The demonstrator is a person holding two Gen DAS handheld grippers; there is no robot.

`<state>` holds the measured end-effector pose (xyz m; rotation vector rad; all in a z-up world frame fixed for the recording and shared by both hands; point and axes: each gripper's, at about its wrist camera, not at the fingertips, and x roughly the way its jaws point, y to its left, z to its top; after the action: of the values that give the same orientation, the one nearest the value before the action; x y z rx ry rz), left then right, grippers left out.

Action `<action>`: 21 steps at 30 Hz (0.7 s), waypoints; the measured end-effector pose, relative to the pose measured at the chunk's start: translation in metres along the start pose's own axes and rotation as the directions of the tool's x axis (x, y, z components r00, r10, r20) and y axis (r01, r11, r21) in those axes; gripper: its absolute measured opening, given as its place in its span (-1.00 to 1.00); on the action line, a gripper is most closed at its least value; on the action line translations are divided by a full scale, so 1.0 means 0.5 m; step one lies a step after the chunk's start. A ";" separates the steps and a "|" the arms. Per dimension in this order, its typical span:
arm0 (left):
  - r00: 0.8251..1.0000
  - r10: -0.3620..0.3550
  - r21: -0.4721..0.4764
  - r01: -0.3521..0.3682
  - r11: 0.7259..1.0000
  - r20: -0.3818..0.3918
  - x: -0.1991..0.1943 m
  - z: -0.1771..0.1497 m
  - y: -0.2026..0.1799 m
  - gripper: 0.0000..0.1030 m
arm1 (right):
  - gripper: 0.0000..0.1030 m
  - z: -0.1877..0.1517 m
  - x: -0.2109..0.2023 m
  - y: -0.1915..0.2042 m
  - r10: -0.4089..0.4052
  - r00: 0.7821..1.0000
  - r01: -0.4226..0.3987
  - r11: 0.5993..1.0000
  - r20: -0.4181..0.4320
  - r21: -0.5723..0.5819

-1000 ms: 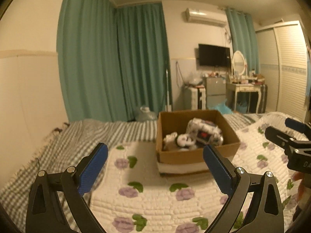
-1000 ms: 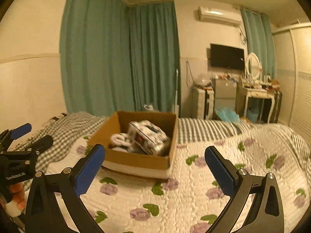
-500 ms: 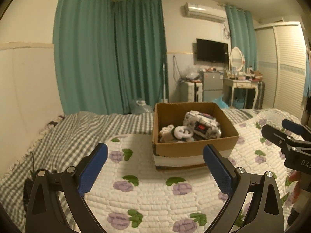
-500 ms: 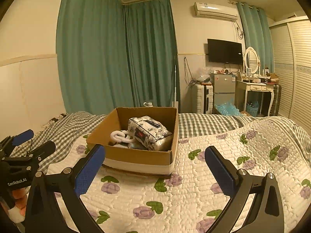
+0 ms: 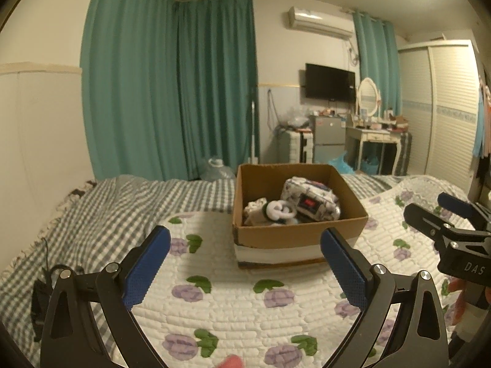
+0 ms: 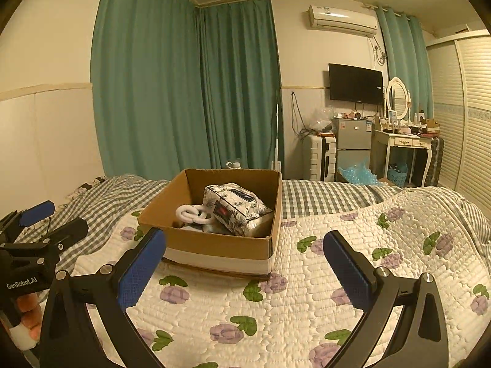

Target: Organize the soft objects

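An open brown cardboard box (image 5: pixel 299 236) with a white band round its base is seen standing on a white quilted bedspread printed with purple flowers and green leaves (image 5: pixel 233 306). Inside it, a soft floral-patterned packet with a dark label (image 6: pixel 236 208) is leant against the far right side, and a white looped plush piece (image 6: pixel 191 213) is laid just beside it. A further pale soft item (image 5: pixel 254 211) is tucked into the left of the box. The bedspread is laid over a grey-and-white checked sheet (image 5: pixel 122 202), rumpled towards the wall. Teal pleated curtains (image 6: pixel 184 92) are hung behind the bed; a wall-mounted black television (image 6: pixel 356 83) and a white air conditioner (image 6: pixel 342 21) are fixed above a cluttered white dressing desk (image 6: pixel 405 142). The left hand-held gripper (image 5: pixel 245 260) is held with its blue textured pads wide apart and nothing between them, short of the box. The right hand-held gripper (image 6: pixel 245 263) is likewise spread and empty.
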<state>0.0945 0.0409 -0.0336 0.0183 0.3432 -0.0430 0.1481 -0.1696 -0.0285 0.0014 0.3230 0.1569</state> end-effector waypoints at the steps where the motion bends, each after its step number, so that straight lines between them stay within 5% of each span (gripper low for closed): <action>1: 1.000 0.001 0.000 -0.001 1.000 0.002 0.000 0.000 0.000 0.94 | 1.00 0.000 0.001 0.001 0.000 1.000 0.000 1.000 -0.001 -0.002; 21: 1.000 0.014 0.022 -0.014 1.000 0.004 0.000 -0.003 0.003 0.94 | 1.00 -0.010 0.012 0.003 0.019 0.999 -0.018 1.000 -0.030 0.014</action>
<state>0.0942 0.0423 -0.0350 0.0427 0.3386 -0.0330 0.1522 -0.1673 -0.0351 0.0153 0.3538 0.1732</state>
